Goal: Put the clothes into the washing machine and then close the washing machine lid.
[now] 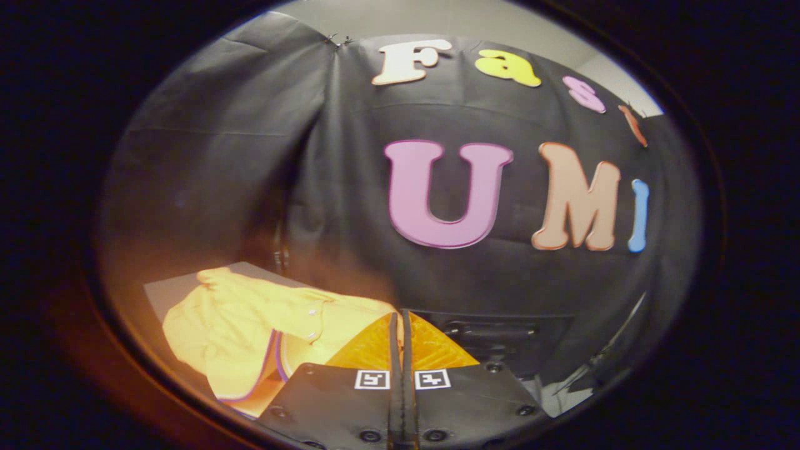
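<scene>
A yellow garment (pixel 250 325) with purple trim and small buttons lies crumpled on a grey tabletop (pixel 165 290), just left of my fingers and a little ahead of them. My gripper (pixel 400 315) is shut, its two fingers pressed together with nothing between them. The tips point at the black cloth wall, to the right of the garment's edge. A dark boxy object (pixel 500 340) with a black handle-like bar sits just beyond the fingers on the right; I cannot tell whether it is the washing machine.
The black cloth wall (pixel 262 187) hangs close behind the table. The table's left edge runs beside the garment. A pale strip of surface (pixel 559 394) shows low on the right, next to the dark box.
</scene>
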